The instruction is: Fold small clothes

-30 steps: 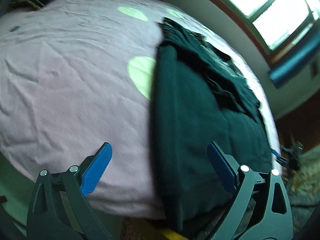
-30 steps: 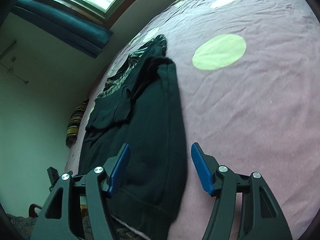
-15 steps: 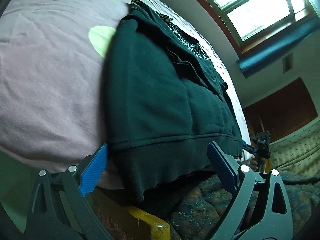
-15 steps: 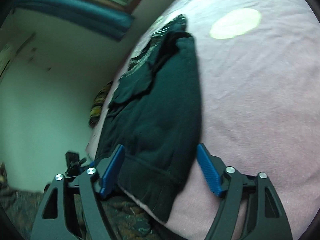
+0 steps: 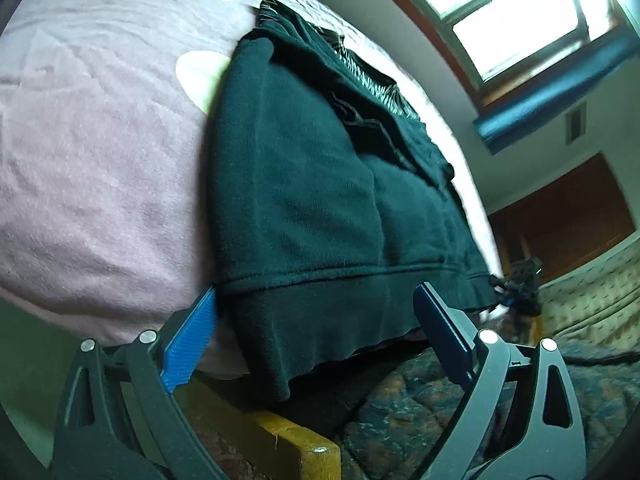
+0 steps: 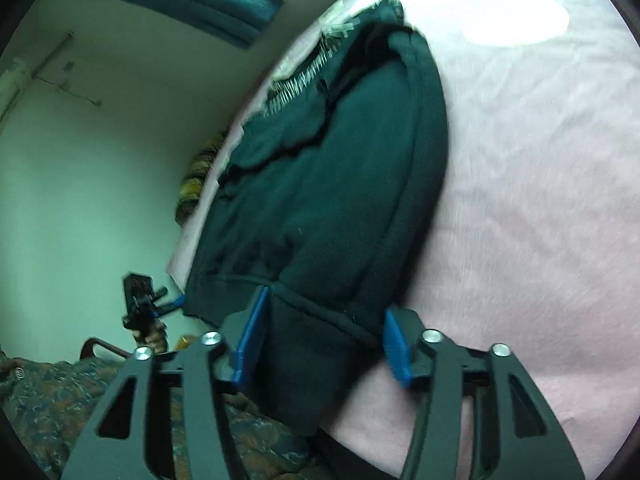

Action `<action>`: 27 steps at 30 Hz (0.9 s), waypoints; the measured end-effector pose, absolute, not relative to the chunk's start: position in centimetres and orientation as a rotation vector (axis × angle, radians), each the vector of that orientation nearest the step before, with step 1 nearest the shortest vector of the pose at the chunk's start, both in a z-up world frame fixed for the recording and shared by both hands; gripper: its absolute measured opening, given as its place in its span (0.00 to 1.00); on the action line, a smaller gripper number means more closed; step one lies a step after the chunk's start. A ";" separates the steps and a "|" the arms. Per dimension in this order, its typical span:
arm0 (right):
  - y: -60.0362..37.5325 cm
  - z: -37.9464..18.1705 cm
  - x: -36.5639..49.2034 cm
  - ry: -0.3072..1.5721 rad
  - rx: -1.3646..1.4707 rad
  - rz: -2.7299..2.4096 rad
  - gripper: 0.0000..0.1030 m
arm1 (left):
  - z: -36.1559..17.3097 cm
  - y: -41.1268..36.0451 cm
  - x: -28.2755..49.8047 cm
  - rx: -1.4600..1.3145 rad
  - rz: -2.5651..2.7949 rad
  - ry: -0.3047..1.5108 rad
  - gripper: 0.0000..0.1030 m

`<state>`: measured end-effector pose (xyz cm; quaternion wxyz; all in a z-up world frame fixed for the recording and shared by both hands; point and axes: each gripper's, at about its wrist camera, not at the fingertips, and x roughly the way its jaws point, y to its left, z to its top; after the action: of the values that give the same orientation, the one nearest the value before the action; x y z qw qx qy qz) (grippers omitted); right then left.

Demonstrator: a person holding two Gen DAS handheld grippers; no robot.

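We bring both grippers — left gripper (image 5: pixel 316 334), right gripper (image 6: pixel 320 344), each spread wide, grasping nothing — to the sweater's (image 5: pixel 320 200) hem at 6 o'clock, overhanging the bed (image 5: pixel 88 152) — positioned for folding.

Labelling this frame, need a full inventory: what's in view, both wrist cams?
dark green fleece garment: 1, dark green, lying on the bed, ribbed hem hanging over the near edge
pink bedsheet with pale green dots: 1, pink, covering the bed under the garment
yellow wooden bed frame: 1, yellow, below the sheet's near edge
dark patterned quilt: 1, dark blue-brown, below the bed edge
yellow-black striped cloth: 1, at the bed's far side
window: 1, bright, on the wall beyond the bed
left gripper: 1, black with blue pads, open, straddling the hem
right gripper: 1, black with blue pads, open, hem between its fingers
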<state>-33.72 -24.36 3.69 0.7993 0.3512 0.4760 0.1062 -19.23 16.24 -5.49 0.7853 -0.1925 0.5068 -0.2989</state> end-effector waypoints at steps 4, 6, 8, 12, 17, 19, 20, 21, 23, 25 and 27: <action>-24.9 4.1 -33.9 1.036 0.748 0.200 0.48 | -5.7 15.8 -19.9 -0.358 -0.640 1.116 0.90; -25.1 3.8 -33.8 1.037 0.773 0.204 0.48 | -5.8 16.1 -19.7 -0.392 -0.642 1.111 0.90; -25.2 3.6 -33.7 1.040 0.786 0.213 0.49 | -5.8 16.2 -19.6 -0.408 -0.628 1.117 0.87; -26.7 4.6 -34.2 1.050 0.745 0.148 0.50 | -5.8 16.6 -19.3 -0.434 -0.606 1.110 0.66; -27.1 3.9 -34.6 1.029 0.812 0.149 0.53 | -6.3 16.9 -18.5 -0.518 -0.598 1.110 0.55; -26.3 3.9 -34.3 1.045 0.792 0.178 0.53 | -6.5 16.2 -18.3 -0.504 -0.598 1.119 0.47; -26.5 4.0 -34.4 1.054 0.782 0.190 0.53 | -6.4 15.9 -18.3 -0.490 -0.592 1.110 0.47; -26.6 3.9 -34.5 1.067 0.811 0.223 0.53 | -6.3 15.6 -18.2 -0.465 -0.587 1.110 0.46; -26.6 3.4 -35.0 1.093 0.861 0.283 0.53 | -6.2 15.6 -18.2 -0.452 -0.577 1.111 0.43; -26.1 3.4 -35.4 1.086 0.847 0.296 0.50 | -6.4 15.9 -18.2 -0.467 -0.572 1.112 0.39; -26.2 3.2 -35.4 1.085 0.882 0.293 0.32 | -6.5 16.2 -18.0 -0.485 -0.566 1.117 0.34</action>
<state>-35.39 -26.17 3.15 0.7556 0.4044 0.4974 0.1345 -18.04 16.20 -6.52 0.7830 -0.2246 0.5174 -0.2621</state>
